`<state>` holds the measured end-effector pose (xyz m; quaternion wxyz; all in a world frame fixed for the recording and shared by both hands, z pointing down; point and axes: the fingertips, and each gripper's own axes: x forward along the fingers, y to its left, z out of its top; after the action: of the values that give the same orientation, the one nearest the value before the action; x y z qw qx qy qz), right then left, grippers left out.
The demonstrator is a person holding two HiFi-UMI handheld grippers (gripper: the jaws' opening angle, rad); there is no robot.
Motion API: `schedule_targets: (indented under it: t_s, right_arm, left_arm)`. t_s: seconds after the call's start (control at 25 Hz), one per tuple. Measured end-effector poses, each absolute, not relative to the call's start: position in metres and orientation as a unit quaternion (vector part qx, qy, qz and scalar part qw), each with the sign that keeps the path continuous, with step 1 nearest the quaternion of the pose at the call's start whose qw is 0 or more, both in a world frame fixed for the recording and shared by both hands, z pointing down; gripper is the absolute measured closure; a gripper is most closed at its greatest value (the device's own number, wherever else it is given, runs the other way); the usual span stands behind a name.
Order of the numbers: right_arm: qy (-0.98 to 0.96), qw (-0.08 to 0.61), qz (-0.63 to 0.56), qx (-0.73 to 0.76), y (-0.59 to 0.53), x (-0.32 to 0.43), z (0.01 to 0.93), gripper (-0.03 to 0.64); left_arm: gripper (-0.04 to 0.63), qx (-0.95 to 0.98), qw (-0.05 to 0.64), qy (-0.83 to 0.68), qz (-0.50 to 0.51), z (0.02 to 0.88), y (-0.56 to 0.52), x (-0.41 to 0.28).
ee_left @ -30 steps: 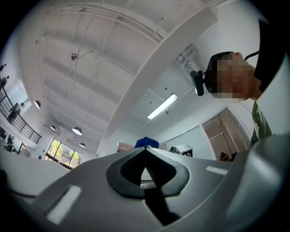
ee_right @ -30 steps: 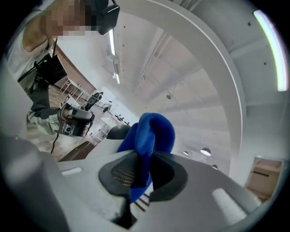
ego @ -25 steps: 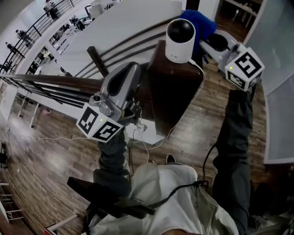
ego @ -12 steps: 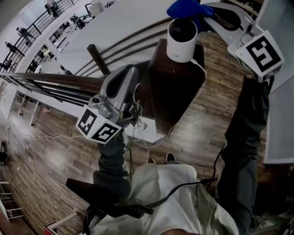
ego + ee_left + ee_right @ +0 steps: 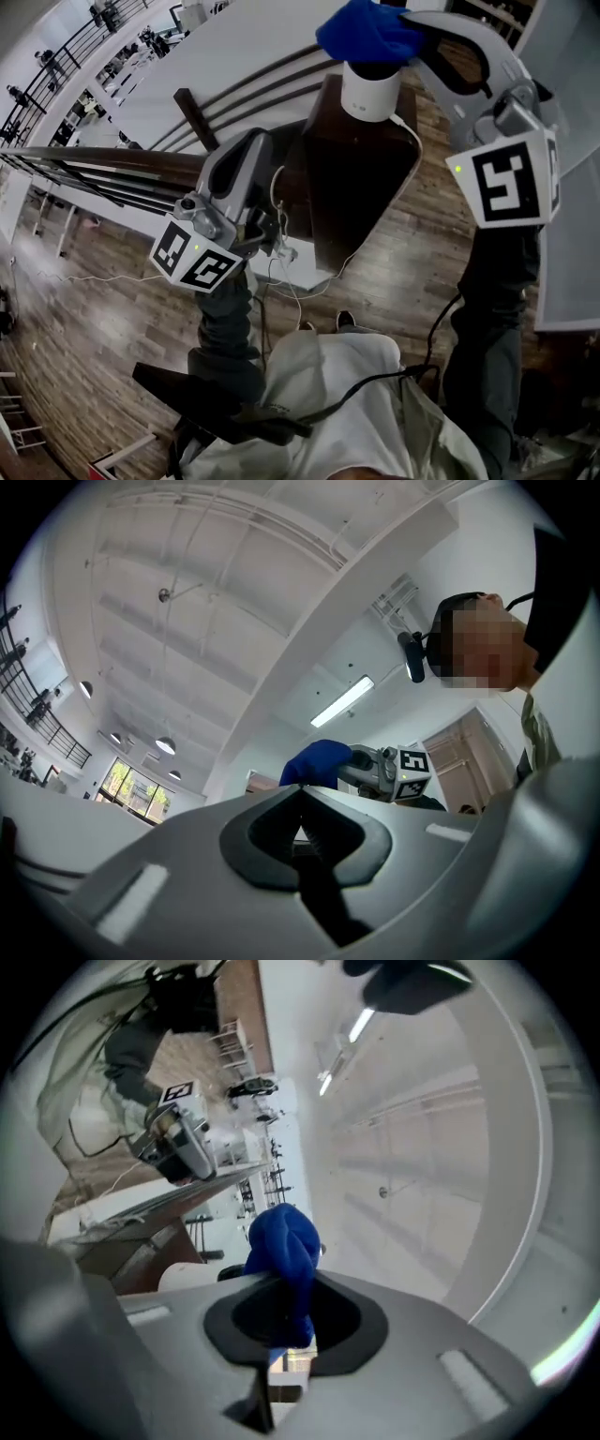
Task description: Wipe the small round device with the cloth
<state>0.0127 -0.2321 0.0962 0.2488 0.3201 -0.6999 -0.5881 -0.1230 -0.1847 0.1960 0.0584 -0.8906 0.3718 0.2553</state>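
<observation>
The small round device [image 5: 369,94] is a white cylinder that stands on top of a dark wooden post [image 5: 361,183]. A bunched blue cloth [image 5: 366,31] lies over its top and hides the dome. My right gripper [image 5: 405,39] is shut on the cloth and reaches in from the right. In the right gripper view the cloth [image 5: 282,1243] hangs between the jaws, above the device's white body [image 5: 183,1277]. My left gripper [image 5: 256,142] is lower left of the post, by the railing, shut with nothing in it. Its view points upward and catches the cloth [image 5: 318,761].
A dark handrail [image 5: 112,167] and slanted bars run to the left of the post. White cables [image 5: 286,267] hang down beside the post. Wooden floor [image 5: 94,309] lies far below, and a glass panel [image 5: 567,234] stands at the right.
My right gripper has swung the blue cloth from behind the device to above it, and the cloth now covers the black dome. The left gripper has barely moved.
</observation>
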Motion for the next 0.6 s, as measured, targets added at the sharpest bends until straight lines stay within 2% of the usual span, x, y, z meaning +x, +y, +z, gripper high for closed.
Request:
schedule_targets:
  t_s: [0.16,0.32,0.48,0.6]
  right_arm:
    - [-0.637,0.319,-0.637,0.294,-0.213,-0.002,0.138,0.571]
    - [-0.639,0.366,-0.621,0.268,-0.210,0.003,0.178,0.572]
    - [-0.673,0.345,-0.593,0.277,-0.208,0.011,0.171,0.572]
    - [-0.668,0.289,-0.608,0.319,-0.210,0.013,0.131,0.572]
  left_arm:
    - [0.592,-0.895,0.055,0.363,0.251,0.197,-0.182,-0.117]
    - [0.592,-0.895,0.054,0.362,0.255,0.198,-0.177,-0.113]
    - [0.592,-0.896,0.049,0.361,0.255,0.200,-0.174,-0.114]
    - [0.592,-0.894,0.048,0.362,0.258,0.198,-0.170,-0.116]
